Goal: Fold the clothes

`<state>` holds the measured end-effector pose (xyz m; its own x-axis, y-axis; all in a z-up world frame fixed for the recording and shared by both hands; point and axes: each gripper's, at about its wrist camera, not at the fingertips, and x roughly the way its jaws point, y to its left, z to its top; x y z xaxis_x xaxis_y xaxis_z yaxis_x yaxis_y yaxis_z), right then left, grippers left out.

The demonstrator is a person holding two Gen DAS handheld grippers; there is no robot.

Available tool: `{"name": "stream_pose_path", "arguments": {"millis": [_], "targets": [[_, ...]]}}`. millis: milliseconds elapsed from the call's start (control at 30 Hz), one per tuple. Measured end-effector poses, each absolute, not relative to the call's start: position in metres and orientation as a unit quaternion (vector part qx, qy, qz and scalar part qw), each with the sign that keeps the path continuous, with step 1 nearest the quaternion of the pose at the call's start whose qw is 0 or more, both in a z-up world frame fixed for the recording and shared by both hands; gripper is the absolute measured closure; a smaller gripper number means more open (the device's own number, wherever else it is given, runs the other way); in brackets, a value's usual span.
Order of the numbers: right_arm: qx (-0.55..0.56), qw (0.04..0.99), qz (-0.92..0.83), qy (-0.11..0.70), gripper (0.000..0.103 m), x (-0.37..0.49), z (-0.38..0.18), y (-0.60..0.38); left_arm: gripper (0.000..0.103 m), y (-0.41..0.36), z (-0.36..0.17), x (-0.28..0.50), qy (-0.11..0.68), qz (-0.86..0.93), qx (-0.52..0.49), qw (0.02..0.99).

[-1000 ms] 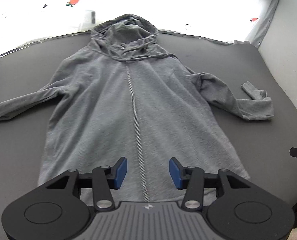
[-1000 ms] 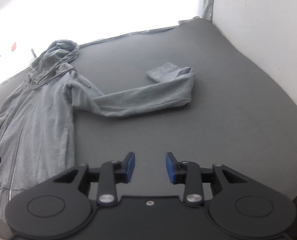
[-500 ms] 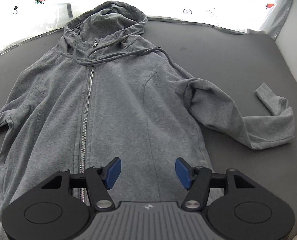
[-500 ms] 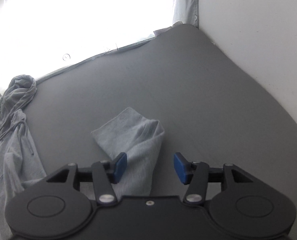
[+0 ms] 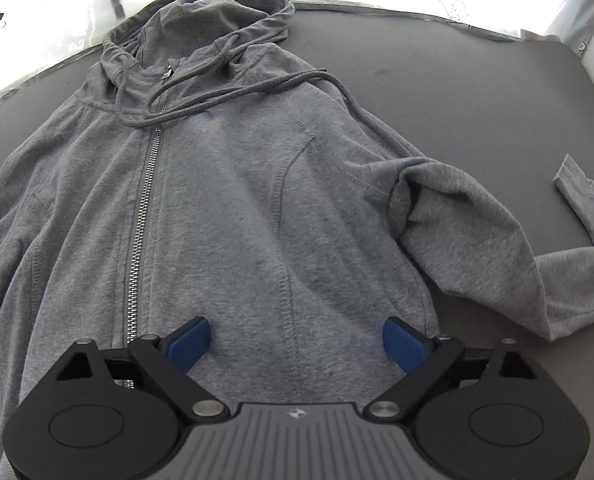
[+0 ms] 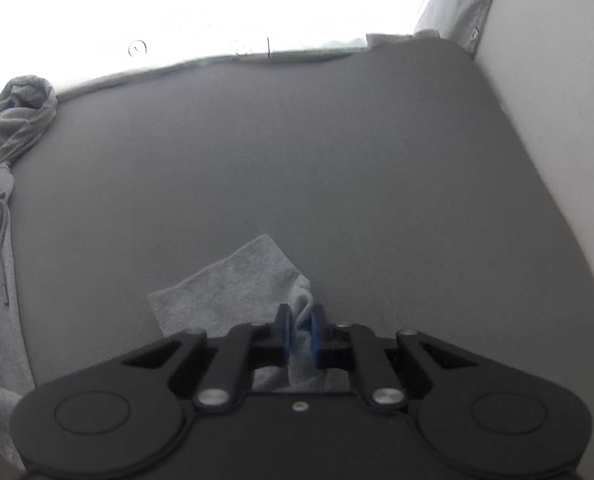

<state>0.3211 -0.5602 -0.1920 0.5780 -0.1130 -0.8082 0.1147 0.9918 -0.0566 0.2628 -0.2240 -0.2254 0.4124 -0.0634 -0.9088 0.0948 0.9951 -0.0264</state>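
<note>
We are looking at a grey hoodie (image 5: 233,200) lying zipped and face up across the dark table (image 5: 457,80), filling the left and centre of the left wrist frame. Our left gripper (image 5: 295,342) is hovering at lower centre, its jaws having just been opening wide over the fabric. Our right gripper (image 6: 300,330), its jaws having just been closing, is clamping the sleeve cuff (image 6: 233,284) at lower centre.

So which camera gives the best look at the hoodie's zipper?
The left wrist view: the zipper runs in full sight down the grey hoodie, from the collar to the open left gripper. The right wrist view shows only the hood, drawstrings and a sleeve cuff, no zipper.
</note>
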Motion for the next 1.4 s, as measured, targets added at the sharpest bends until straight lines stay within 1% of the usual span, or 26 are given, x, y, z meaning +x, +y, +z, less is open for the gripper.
{"name": "stream_pose_path", "arguments": {"millis": [100,233,300,367,400,467,500,533,600,633,700,733,767,800,967,1167,1200,1400], "targets": [[-0.003,0.918,-0.099,0.383,0.097,0.307,-0.149,-0.565,0.003,-0.227,-0.228,0.261,0.536,-0.046,0.021,0.843],[-0.004,0.956,-0.168,0.239,0.097,0.264,-0.076,-0.584,0.002,-0.226,-0.229,0.258,0.527,-0.044,0.02,0.848],[-0.006,0.955,-0.206,0.214,0.097,0.246,-0.06,-0.592,0.001,-0.227,-0.23,0.257,0.523,-0.044,0.021,0.851],[-0.018,0.943,-0.242,0.228,0.096,0.236,-0.065,-0.601,0.0,-0.227,-0.231,0.256,0.519,-0.042,0.02,0.853],[-0.031,0.932,-0.263,0.25,0.096,0.234,-0.078,-0.606,0.0,-0.227,-0.232,0.255,0.517,-0.041,0.021,0.855],[-0.059,0.901,-0.292,0.314,0.094,0.233,-0.112,-0.614,0.0,-0.226,-0.232,0.254,0.514,-0.042,0.021,0.856],[-0.061,0.887,-0.303,0.344,0.092,0.229,-0.132,-0.619,0.0,-0.226,-0.232,0.254,0.513,-0.042,0.021,0.857],[-0.049,0.876,-0.309,0.366,0.087,0.223,-0.146,-0.625,0.0,-0.226,-0.232,0.253,0.512,-0.042,0.021,0.858],[-0.011,0.865,-0.318,0.389,0.085,0.209,-0.166,-0.634,0.0,-0.226,-0.232,0.252,0.509,-0.042,0.022,0.859],[0.008,0.859,-0.321,0.398,0.081,0.202,-0.175,-0.638,0.0,-0.226,-0.233,0.252,0.508,-0.042,0.022,0.86],[0.039,0.853,-0.332,0.402,0.076,0.192,-0.183,-0.649,0.0,-0.226,-0.233,0.252,0.507,-0.042,0.022,0.861],[0.05,0.85,-0.34,0.398,0.069,0.187,-0.185,-0.655,0.0,-0.226,-0.233,0.252,0.507,-0.042,0.023,0.861],[0.057,0.85,-0.345,0.395,0.065,0.183,-0.187,-0.659,0.0,-0.226,-0.233,0.252,0.507,-0.042,0.023,0.861],[0.061,0.849,-0.35,0.391,0.064,0.18,-0.189,-0.663,0.0,-0.226,-0.233,0.253,0.507,-0.042,0.023,0.861],[0.113,0.844,-0.362,0.379,0.062,0.164,-0.197,-0.687,0.0,-0.227,-0.233,0.253,0.505,-0.042,0.023,0.862],[0.254,0.824,-0.346,0.371,0.061,0.151,-0.224,-0.713,0.0,-0.228,-0.233,0.252,0.504,-0.04,0.023,0.863],[0.262,0.823,-0.344,0.368,0.059,0.152,-0.226,-0.714,0.0,-0.228,-0.233,0.252,0.504,-0.04,0.023,0.863],[0.276,0.843,-0.316,0.337,0.059,0.164,-0.219,-0.715,0.0,-0.229,-0.233,0.252,0.506,-0.038,0.023,0.861]]}}
